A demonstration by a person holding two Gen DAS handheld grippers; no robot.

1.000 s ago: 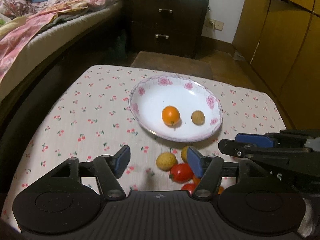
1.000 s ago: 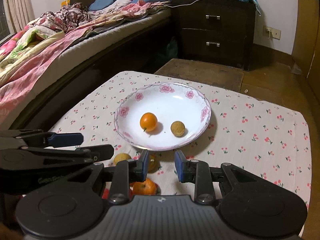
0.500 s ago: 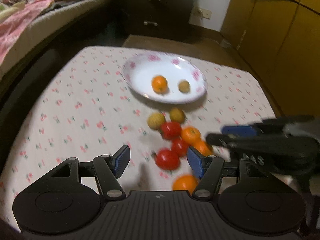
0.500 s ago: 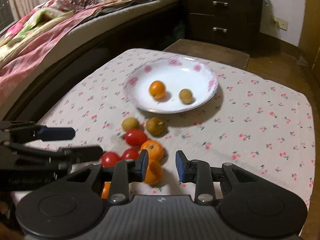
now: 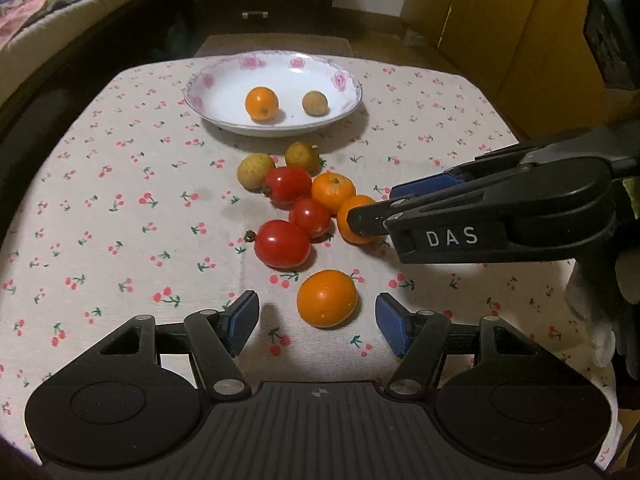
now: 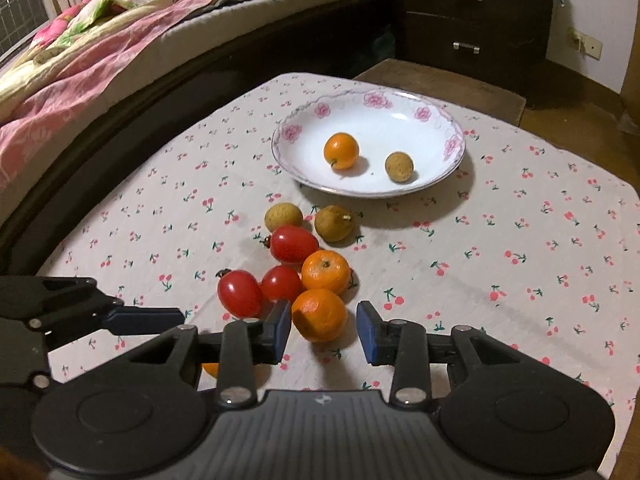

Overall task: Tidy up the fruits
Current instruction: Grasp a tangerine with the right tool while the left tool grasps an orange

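A white floral plate [image 5: 208, 100] [image 6: 452, 152] holds an orange [image 5: 261, 103] and a brown longan [image 5: 315, 102]. Below it on the cherry-print cloth lie two longans [image 6: 284, 217], three red tomatoes [image 5: 283, 243] [image 6: 294, 243] and several oranges. My left gripper [image 5: 317, 322] is open, with one orange [image 5: 327, 298] between its fingers. My right gripper [image 6: 323, 330] is open around another orange [image 6: 319, 314], with gaps on both sides; it also shows in the left wrist view [image 5: 370, 210].
A bed [image 6: 100, 52] with pink bedding runs along the left. A dark drawer chest [image 6: 472, 20] stands behind the table, and a low wooden stool [image 6: 440, 88] sits at the table's far edge. Yellow cabinets [image 5: 500, 20] are at the right.
Both grippers have pulled back from the plate and dropped low over the fruit pile. Each now has an orange between its open fingers.
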